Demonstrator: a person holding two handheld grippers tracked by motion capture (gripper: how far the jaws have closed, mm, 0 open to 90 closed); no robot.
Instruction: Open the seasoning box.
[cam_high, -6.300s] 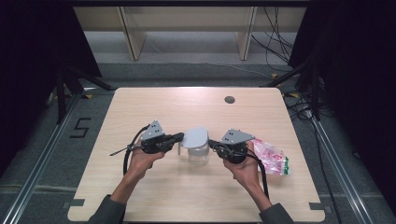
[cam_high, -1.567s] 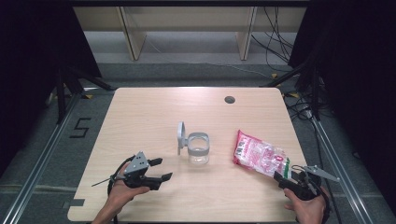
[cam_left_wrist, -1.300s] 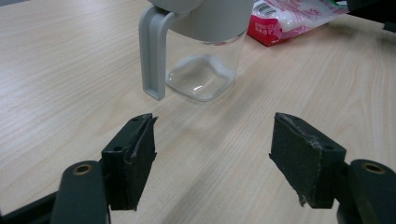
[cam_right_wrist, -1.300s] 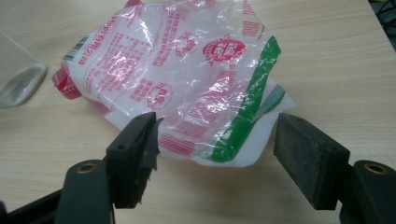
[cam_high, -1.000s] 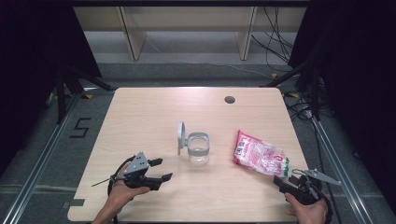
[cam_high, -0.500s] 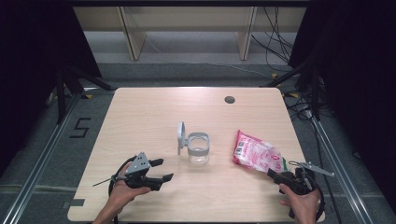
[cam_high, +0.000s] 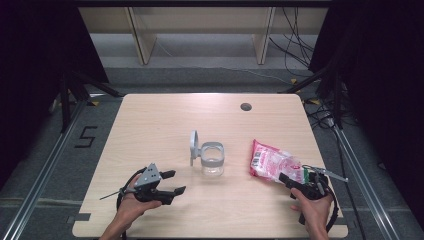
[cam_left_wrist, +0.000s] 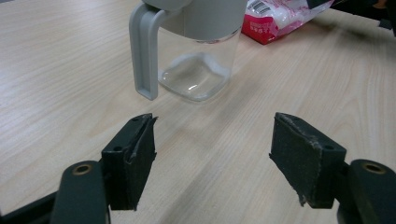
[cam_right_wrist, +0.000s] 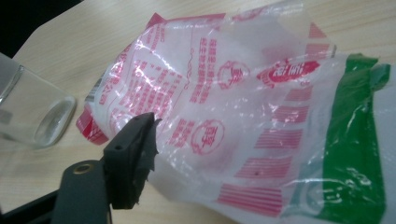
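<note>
Your right gripper (cam_high: 294, 182) sits at the table's (cam_high: 150, 125) near right edge, against the near end of a pink and white plastic bag (cam_high: 272, 162) with a green strip. In the right gripper view 1 jaw shows beside the bag (cam_right_wrist: 224, 126) and the other is hidden behind the film, so it probably straddles the bag, though I cannot tell how far apart the jaws stand. Your left gripper (cam_high: 172, 182) rests wide and empty, aimed at a clear jar (cam_high: 212, 160) mid-table. The film is slack: a pinch may catch just 1 layer and slip. The left gripper view shows the jar (cam_left_wrist: 196, 60) empty, its grey lid (cam_left_wrist: 142, 51) hanging beside it
</note>
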